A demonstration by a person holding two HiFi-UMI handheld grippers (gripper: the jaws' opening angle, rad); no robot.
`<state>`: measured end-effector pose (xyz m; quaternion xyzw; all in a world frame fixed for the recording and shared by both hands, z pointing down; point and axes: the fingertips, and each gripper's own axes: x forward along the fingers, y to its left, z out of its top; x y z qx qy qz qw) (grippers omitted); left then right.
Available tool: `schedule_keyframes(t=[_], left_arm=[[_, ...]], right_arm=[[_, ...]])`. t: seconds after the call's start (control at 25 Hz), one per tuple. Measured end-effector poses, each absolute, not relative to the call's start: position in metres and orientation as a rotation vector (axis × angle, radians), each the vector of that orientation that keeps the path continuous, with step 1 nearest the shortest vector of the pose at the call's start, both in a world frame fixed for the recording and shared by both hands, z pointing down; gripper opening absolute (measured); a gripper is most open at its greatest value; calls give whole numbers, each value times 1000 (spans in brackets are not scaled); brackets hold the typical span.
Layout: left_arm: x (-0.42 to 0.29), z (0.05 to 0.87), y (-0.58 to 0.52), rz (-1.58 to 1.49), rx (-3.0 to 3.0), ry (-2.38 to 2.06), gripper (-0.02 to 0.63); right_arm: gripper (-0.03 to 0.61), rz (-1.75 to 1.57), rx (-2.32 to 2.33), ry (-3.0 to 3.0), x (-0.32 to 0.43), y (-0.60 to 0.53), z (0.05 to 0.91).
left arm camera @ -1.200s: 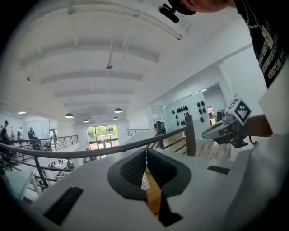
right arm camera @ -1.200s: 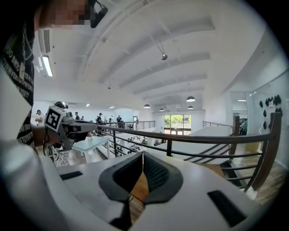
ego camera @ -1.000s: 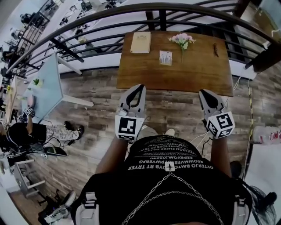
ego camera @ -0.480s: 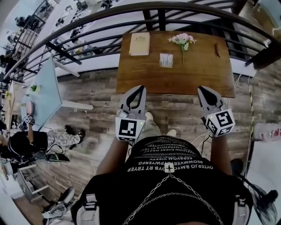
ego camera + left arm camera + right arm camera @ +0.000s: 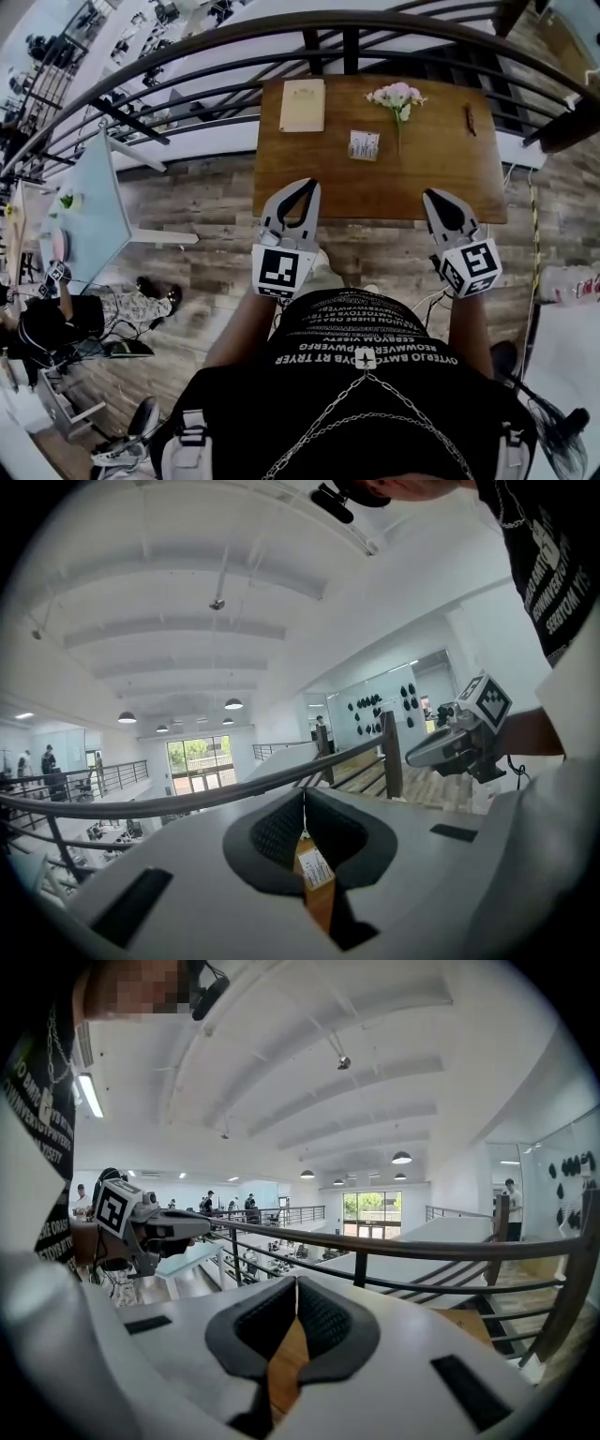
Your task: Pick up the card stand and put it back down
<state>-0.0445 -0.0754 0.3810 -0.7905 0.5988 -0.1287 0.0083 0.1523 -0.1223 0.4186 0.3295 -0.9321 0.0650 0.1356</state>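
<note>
Both your grippers hang short of the bench (image 5: 441, 173), over the plank floor (image 5: 206, 225). L gripper (image 5: 308, 185): fingers together, tips meeting, nothing clamped. R gripper (image 5: 433, 196): fingers together too, empty.

The card stand (image 5: 364, 145) sits upright on the bench, roughly mid-top, well apart from both grippers. In the L gripper view it shows thru the gap behind the closed tips.

Also on the bench:
- a tan pad (image 5: 302, 105) lying flat nr the far-left corner
- pink flowers (image 5: 397, 94) just beyond the card stand, to its right
- a small dark thing (image 5: 470, 119) nr the far-right edge, too small to ID

Bench is brown wood, rectangular, its far side up against a dark curved railing (image 5: 187, 64). The room's a mezzanine, w/ a lower level of desks past the rail. White beamed ceiling (image 5: 309, 1072) w/ pendant lamps (image 5: 233, 704). A pale blue table (image 5: 94, 202) stands to your left, a person in black (image 5: 47, 323) nr it.
</note>
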Motion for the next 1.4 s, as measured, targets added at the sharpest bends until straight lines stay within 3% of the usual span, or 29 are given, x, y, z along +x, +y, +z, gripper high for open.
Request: schedule_keyframes(t=[1.04, 1.4], left_arm=[[-186, 390, -149, -359, -2530, 1828, 29], [-189, 409, -165, -330, -2633, 1756, 29]], right_arm=[[17, 90, 979, -2658, 6, -200, 398], [17, 101, 1064, -2571, 7, -210, 407]])
